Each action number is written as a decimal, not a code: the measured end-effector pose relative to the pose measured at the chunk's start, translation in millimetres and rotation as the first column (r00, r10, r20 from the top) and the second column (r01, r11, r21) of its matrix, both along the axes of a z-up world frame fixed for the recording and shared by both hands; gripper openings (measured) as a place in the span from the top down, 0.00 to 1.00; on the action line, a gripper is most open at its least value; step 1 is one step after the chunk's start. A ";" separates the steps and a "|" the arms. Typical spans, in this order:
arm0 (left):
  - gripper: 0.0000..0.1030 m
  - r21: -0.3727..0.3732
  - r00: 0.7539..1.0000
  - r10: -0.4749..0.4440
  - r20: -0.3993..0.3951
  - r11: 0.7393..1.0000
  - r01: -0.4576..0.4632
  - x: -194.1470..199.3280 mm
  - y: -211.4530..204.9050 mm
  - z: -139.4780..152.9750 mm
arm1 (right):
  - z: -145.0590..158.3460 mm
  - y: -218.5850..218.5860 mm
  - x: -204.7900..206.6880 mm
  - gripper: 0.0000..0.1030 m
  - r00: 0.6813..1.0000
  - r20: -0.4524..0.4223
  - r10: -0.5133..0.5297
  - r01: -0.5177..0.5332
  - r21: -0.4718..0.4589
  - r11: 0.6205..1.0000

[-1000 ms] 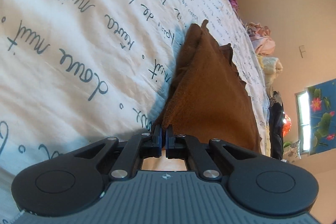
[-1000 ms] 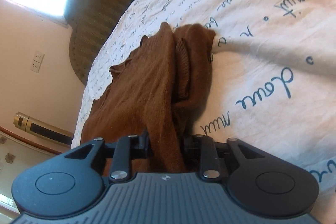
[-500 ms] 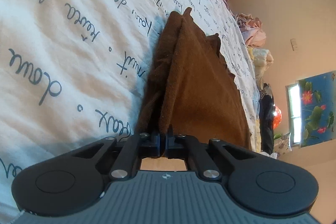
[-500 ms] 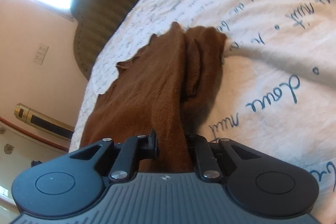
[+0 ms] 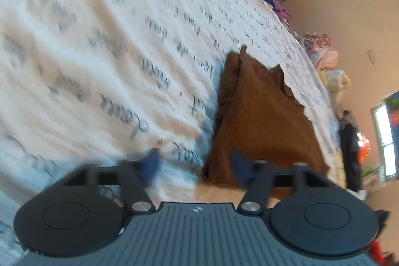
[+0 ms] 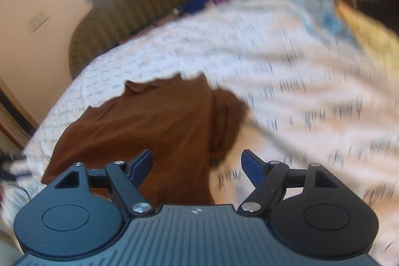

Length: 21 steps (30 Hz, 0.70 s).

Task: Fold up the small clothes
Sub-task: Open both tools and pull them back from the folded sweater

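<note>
The brown garment [image 5: 259,114] lies folded on the bed [image 5: 104,46], on a white cover printed with dark script, near the edge of the bed that faces both cameras. The left gripper [image 5: 195,163] is apart and holds nothing, with its right finger over the near edge of the brown garment. The right gripper [image 6: 196,165] is likewise apart and empty, directly above the near end of the brown garment [image 6: 154,121].

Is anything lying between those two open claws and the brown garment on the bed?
Nothing visible. The brown garment lies on the white printed sheet directly ahead of the left claw and right claw, both open.
</note>
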<state>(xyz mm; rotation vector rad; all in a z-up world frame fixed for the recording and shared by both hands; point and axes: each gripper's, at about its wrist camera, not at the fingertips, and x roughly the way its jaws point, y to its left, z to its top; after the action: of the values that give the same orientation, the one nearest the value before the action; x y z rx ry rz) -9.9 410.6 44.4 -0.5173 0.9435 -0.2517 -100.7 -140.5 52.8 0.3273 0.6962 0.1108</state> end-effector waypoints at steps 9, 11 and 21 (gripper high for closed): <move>0.01 0.101 0.974 -0.157 0.161 0.985 0.142 49.3 -133.1 12.4 | -36.2 94.6 69.6 0.11 0.993 -0.003 0.120 -0.115 -0.303 0.946; 0.01 0.192 0.981 -0.154 0.116 0.973 0.130 64.9 -159.6 -16.9 | -57.2 97.3 77.5 0.12 0.992 -0.104 0.077 -0.107 -0.326 0.939; 0.01 0.395 0.955 -0.261 0.144 0.900 0.187 36.1 -178.1 -35.5 | -49.6 99.0 33.8 0.12 0.998 -0.028 0.051 -0.058 -0.360 0.931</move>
<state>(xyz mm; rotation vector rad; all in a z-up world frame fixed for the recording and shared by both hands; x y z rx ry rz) 26.2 232.5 8.9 -0.0240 0.8342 -0.3144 -66.8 -41.4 3.2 -0.0444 0.7282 0.0308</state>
